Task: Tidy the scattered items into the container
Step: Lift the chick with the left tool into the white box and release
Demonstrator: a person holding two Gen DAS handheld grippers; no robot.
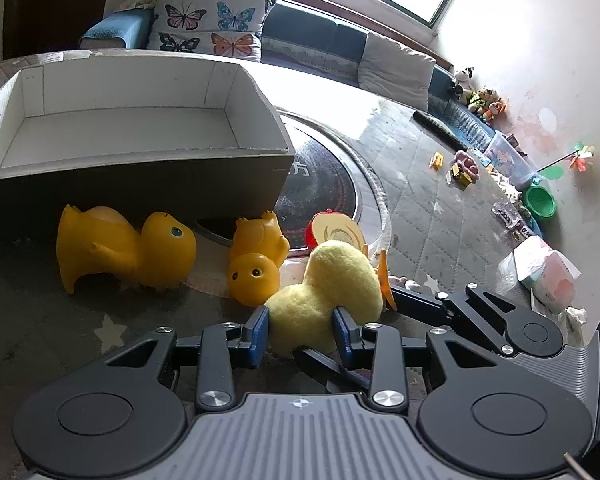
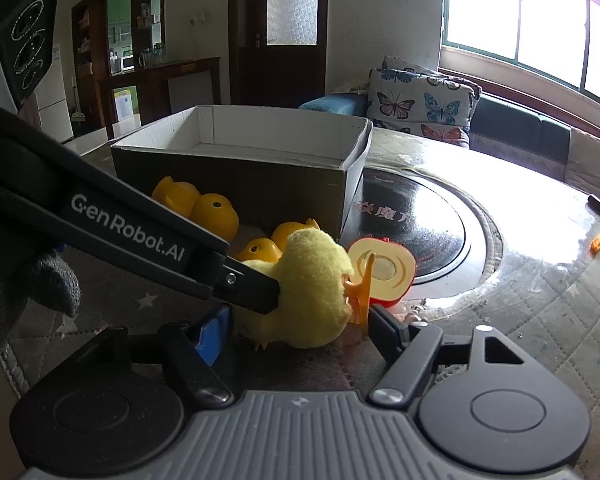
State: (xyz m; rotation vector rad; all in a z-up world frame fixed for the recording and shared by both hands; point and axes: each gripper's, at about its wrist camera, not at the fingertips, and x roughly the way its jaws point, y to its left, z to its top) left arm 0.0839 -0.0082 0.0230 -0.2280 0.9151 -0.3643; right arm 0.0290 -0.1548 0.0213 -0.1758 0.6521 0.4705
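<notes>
two rubber ducks point(image 1: 124, 254) point(image 1: 256, 266), one plush duck point(image 1: 324, 296) pinched in the left gripper point(image 1: 302, 330), one toy apple half point(image 1: 336, 232), one box point(image 1: 140, 176); right gripper point(image 2: 296, 336) spread wide.

A fluffy pale-yellow plush duck point(image 1: 324, 288) lies on the bench beside a small rubber duck point(image 1: 256, 262) tipped on its head, a bigger rubber duck point(image 1: 124, 254) on its side, and a red toy apple half point(image 1: 334, 232), all before the open cardboard box point(image 1: 140, 168).
</notes>
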